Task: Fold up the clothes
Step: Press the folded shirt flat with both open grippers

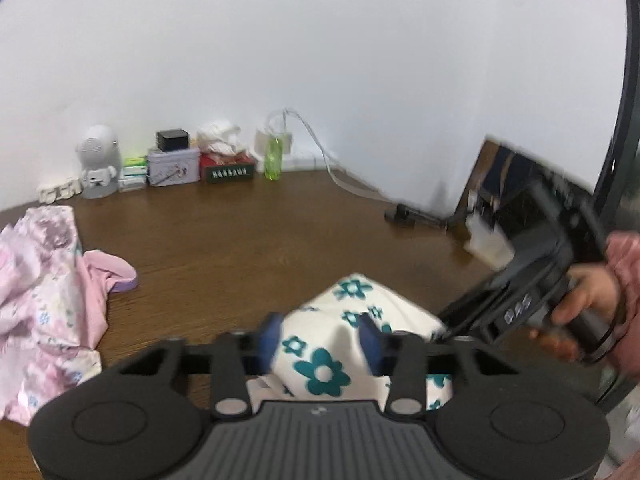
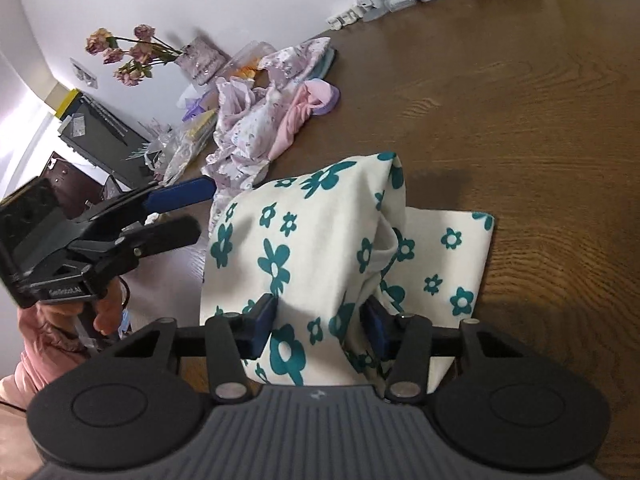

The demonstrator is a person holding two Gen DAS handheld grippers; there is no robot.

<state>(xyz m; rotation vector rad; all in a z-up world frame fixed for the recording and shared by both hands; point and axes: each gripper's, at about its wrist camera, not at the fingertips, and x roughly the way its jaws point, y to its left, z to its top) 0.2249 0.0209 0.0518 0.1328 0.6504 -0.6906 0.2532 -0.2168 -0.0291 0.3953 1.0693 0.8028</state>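
At the far left of the wooden table (image 2: 520, 80) lay a crumpled heap of pink floral clothes (image 2: 256, 120), not yet folded and well apart from our work. Nearer the middle sat the cream garment with teal flowers (image 2: 320, 240), partly doubled over itself on the table, one layer raised in a soft peak above a flatter layer beneath.

Our left gripper (image 1: 320, 340) had bunched cloth between its blue pads (image 1: 267, 338); in its own view the pads seemed to press on the fabric, though from the other camera its fingers looked parted with nothing plainly between them (so we could not tell for certain whether it gripped). Our right gripper (image 2: 320, 328) stood further right, its fingers apart with a fold of the flowered cloth rising between them; whether the pads truly pinched it we could not tell either.

To do this fold well, we judged that both grips should take matching edges of the same layer, lift together, and lay the cloth over evenly, since a lopsided hold would probably drag the lower layer askew.
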